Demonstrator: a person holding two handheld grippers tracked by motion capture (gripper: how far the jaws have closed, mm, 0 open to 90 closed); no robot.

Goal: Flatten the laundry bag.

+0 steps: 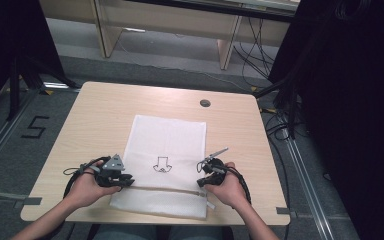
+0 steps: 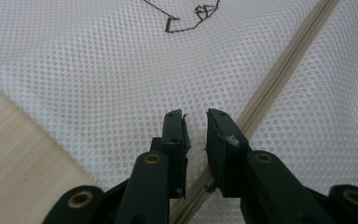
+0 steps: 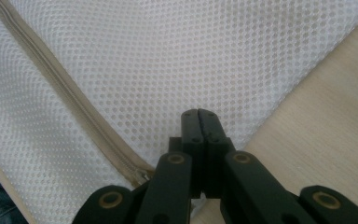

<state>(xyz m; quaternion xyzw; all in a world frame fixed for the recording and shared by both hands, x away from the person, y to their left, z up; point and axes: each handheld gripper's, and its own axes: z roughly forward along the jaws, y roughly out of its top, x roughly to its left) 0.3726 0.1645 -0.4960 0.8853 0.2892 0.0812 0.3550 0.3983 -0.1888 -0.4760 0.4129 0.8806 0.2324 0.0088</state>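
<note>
A white mesh laundry bag (image 1: 166,162) lies flat on our bench (image 1: 100,115), its beige zipper (image 1: 165,189) running across the near end, within reach of both hands. Our left gripper (image 2: 196,120) sits by the zipper's left end, jaws slightly parted, pinching nothing. Our right gripper (image 3: 199,116), jaws closed and empty, rests beside the slider (image 3: 142,176), likely ready to unzip.

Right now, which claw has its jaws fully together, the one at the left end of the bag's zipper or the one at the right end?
The right claw: its jaws meet with no gap, near the zipper end. The left claw shows a narrow gap.
</note>
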